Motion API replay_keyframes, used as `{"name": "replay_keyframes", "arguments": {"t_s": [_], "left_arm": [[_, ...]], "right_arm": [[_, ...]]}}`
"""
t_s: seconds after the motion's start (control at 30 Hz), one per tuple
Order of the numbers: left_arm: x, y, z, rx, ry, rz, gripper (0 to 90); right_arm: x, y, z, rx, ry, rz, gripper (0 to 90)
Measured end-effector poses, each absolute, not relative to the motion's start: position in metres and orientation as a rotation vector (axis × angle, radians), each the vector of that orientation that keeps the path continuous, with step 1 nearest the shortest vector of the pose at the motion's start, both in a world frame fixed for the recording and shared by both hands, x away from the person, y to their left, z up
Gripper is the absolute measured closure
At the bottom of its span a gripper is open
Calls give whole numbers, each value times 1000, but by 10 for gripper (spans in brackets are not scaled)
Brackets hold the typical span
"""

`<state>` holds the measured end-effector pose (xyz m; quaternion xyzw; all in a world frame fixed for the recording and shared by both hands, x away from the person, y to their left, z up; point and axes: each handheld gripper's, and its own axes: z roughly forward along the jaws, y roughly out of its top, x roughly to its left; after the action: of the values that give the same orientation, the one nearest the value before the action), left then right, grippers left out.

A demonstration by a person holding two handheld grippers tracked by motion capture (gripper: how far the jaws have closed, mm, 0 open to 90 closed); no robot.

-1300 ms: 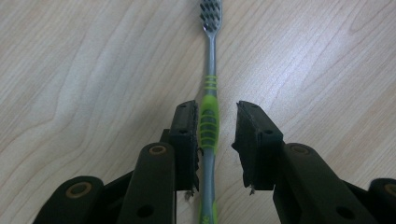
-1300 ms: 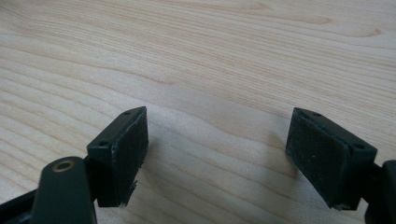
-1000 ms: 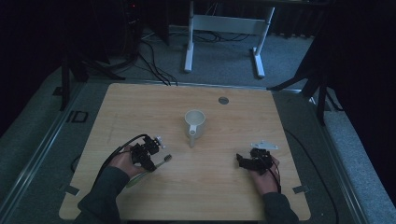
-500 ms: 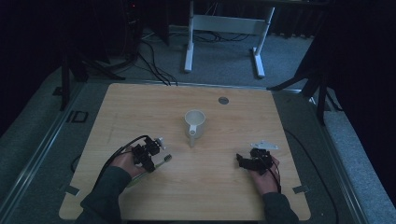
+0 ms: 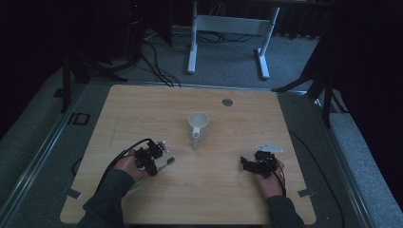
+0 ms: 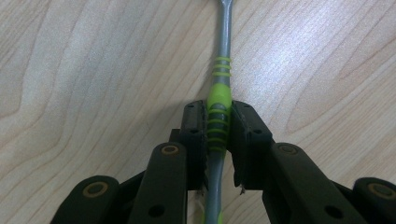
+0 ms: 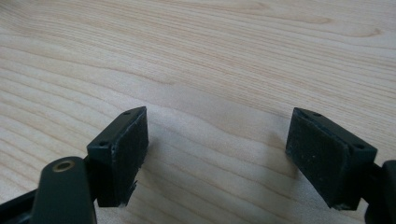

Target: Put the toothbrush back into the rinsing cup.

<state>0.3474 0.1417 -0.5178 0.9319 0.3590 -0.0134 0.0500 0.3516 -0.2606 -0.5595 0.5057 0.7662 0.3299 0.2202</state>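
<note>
Grey-and-green plastic toothbrush (image 6: 219,100), lying flat on the pale wooden worktop (image 5: 228,190) at its near left, clamped at the ribbed green grip between the closed jaws of the left tongs (image 6: 218,109). Right tongs (image 7: 217,154) rest low over bare wood at the near right, jaws wide apart and empty. White ceramic mug (image 5: 198,124) stands upright mid-worktop, well apart. Step judged: grasp secured; next probably lift, tilt upright, carry to mug.

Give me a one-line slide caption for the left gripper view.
Left gripper clamped on the green-ribbed grip of a grey toothbrush handle over the wooden table.
</note>
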Motion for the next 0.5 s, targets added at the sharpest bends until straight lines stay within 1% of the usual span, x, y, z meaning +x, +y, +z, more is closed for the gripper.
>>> {"name": "replay_keyframes", "arguments": {"t_s": [0.2,0.37,0.5], "left_arm": [[348,142,-518,2840,1088,-42,775],[347,142,-517,2851,1080,-12,787],[347,143,-515,2829,1092,5,789]], "right_arm": [[352,-261,-560,1398,2119,913,206],[352,-261,-560,1399,2118,913,206],[352,-261,-560,1398,2119,913,206]]}}
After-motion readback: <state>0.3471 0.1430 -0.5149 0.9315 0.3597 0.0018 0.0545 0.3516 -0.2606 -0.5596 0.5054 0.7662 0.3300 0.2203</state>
